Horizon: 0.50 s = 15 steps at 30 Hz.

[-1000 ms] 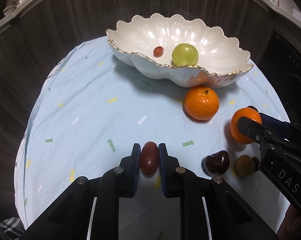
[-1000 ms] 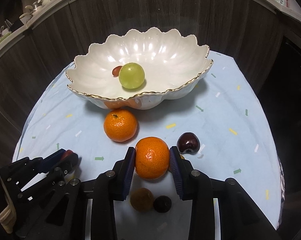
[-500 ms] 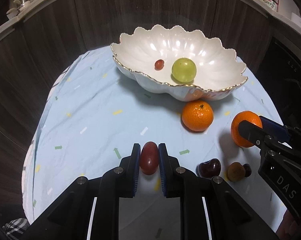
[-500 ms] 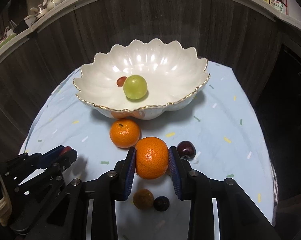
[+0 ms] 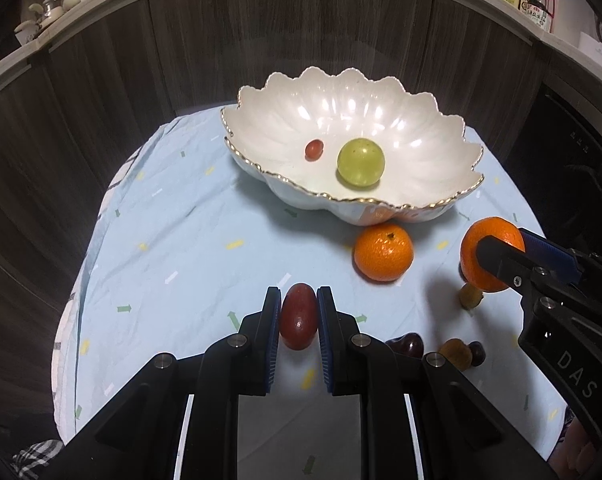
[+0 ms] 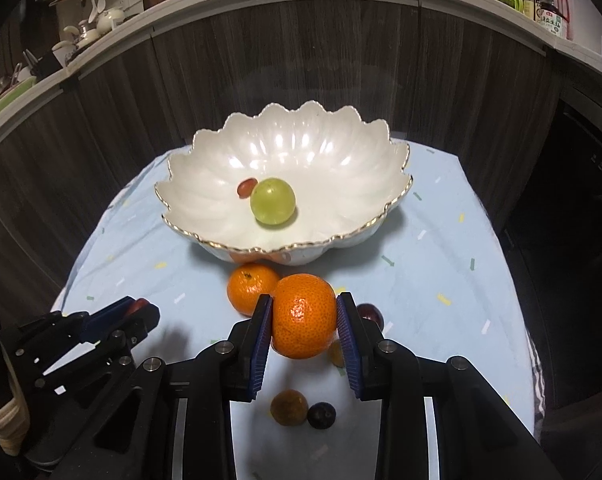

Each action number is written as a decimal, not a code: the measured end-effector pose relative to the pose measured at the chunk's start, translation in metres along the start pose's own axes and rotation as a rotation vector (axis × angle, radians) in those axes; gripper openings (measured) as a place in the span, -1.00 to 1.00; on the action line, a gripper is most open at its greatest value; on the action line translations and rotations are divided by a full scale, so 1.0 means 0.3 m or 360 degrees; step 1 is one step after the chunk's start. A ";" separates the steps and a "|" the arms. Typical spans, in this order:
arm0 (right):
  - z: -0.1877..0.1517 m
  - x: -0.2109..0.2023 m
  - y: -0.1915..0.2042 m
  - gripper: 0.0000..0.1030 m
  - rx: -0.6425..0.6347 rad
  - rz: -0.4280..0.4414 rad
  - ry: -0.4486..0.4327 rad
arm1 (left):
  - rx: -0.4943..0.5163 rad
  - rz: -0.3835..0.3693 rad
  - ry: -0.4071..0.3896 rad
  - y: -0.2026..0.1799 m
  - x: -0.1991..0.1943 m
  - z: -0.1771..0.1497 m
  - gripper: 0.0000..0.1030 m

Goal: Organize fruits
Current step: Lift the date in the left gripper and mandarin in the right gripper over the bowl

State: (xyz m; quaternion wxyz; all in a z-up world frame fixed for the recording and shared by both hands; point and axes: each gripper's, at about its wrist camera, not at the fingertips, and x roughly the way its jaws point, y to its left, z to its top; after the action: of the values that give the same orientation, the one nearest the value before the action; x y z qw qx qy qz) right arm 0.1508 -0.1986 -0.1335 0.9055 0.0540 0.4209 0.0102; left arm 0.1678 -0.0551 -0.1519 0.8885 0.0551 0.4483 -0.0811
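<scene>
Scalloped white bowl (image 6: 285,200) at 12 o'clock holds one green grape (image 6: 272,207) and one small red fruit (image 6: 246,187). Left gripper (image 5: 299,308) is clamped on a red oval fruit (image 5: 299,322); right gripper (image 6: 304,314) is clamped on one mandarin (image 6: 304,322). A second mandarin (image 6: 249,286) lies on the blue cloth (image 6: 441,280) between them and the bowl.

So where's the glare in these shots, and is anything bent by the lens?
Left wrist view: bright glare patches on the white bowl inner wall, countertop edge curved by fisheye. Right wrist view: same glare on the bowl, dark vignetted corners, sharp focus on the held orange.
</scene>
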 end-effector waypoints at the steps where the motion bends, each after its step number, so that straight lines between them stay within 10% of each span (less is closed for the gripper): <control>1: 0.005 -0.006 0.000 -0.36 0.0000 0.0001 -0.0008 | 0.0001 -0.0001 -0.0003 -0.002 -0.004 0.004 -0.63; 15: 0.122 -0.074 -0.026 -0.37 0.0009 -0.0020 -0.0134 | 0.0026 -0.0006 -0.0112 -0.024 -0.080 0.127 -0.63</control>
State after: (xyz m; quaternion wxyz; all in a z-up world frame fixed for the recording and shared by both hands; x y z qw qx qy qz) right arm 0.1641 -0.2109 -0.0941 0.9223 0.0542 0.3827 0.0012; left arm 0.1824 -0.0664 -0.1100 0.9031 0.0585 0.4161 -0.0882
